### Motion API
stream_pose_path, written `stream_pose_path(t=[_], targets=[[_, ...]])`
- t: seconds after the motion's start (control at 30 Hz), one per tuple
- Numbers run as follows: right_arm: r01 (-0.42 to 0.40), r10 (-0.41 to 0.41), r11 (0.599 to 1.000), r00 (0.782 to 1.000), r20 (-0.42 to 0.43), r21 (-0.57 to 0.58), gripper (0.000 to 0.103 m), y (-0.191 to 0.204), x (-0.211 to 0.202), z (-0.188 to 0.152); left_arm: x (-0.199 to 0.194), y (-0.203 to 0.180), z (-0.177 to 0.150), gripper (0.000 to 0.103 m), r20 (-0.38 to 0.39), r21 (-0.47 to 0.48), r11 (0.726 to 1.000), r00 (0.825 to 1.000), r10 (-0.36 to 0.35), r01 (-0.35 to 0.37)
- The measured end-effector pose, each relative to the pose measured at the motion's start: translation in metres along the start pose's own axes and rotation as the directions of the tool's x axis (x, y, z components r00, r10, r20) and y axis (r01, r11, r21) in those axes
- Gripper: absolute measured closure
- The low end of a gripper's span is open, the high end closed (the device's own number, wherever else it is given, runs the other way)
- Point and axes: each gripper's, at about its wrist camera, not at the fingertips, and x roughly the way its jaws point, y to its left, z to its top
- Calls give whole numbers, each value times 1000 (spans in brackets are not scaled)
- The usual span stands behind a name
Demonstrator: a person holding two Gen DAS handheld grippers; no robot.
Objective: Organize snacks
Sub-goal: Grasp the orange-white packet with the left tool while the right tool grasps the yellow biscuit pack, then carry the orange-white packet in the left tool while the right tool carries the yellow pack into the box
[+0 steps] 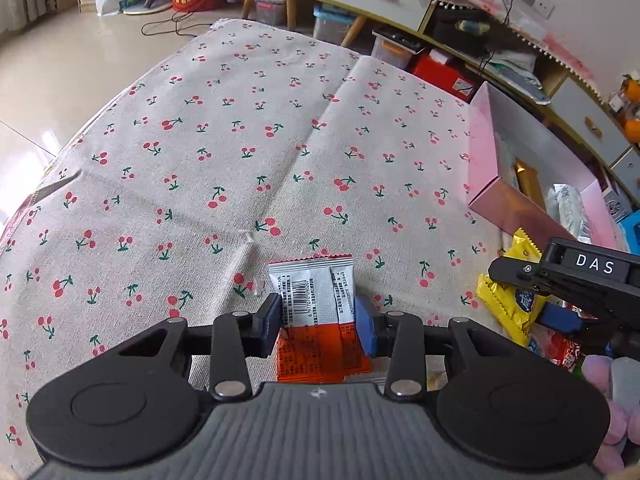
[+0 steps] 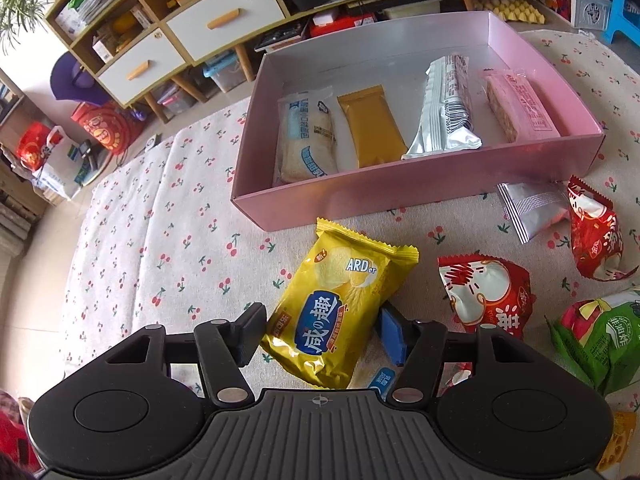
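In the left wrist view my left gripper (image 1: 318, 312) is shut on an orange-and-silver snack packet (image 1: 312, 292), one pad pressing on each side. The packet lies barcode side up on the cherry-print cloth (image 1: 240, 140). My right gripper (image 2: 320, 328) is shut on a yellow biscuit packet (image 2: 340, 292), which reaches toward the pink box (image 2: 400, 192). The box holds a white-and-blue bread packet (image 2: 306, 136), a gold bar (image 2: 370, 128), a silver packet (image 2: 446, 112) and a pink bar (image 2: 520, 104). In the left wrist view the right gripper's fingers (image 1: 560, 316) and the yellow packet (image 1: 508, 308) appear at the right.
To the right of the yellow packet lie two red packets (image 2: 484, 292) (image 2: 596, 232), a small silver packet (image 2: 532, 208) and a green packet (image 2: 600, 340). A low cabinet with drawers (image 2: 216, 20) stands beyond the table's far edge. The pink box (image 1: 500, 196) sits at the right in the left wrist view.
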Motion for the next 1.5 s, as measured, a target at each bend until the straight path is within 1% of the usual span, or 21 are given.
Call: stream_pose_path(t=[0.27,0.57,0.77,0.93,1.13,1.3,1.37,1.5], targets=[[-41,41,999,999,-14,11,44,6,-10,3,-6,0,6,67,19,-17,1000,1000,-21,21],[-92,92,995,996,5,49,44,-3,-31,13,-11,-9,15,67,46,1,998,997,-55,55],[-134,130,986,991,43,98,44,-14,-48,27,-15,-17,22,67,57,2,994,993,-105,105],[-167,154,973,984,89,158,44,-36,-63,37,-18,-31,29,67,81,23,988,985,-153,152],[-181,151,955,979,138,236,44,-69,-77,51,-16,-56,36,67,93,34,975,971,-220,218],[-180,133,942,975,178,284,44,-92,-81,61,-9,-79,44,67,112,58,964,958,-264,259],[-171,119,941,975,187,294,44,-99,-80,66,-3,-87,48,67,118,65,962,955,-273,267],[-154,99,943,976,195,294,44,-109,-72,82,12,-105,58,67,127,108,963,957,-261,248]])
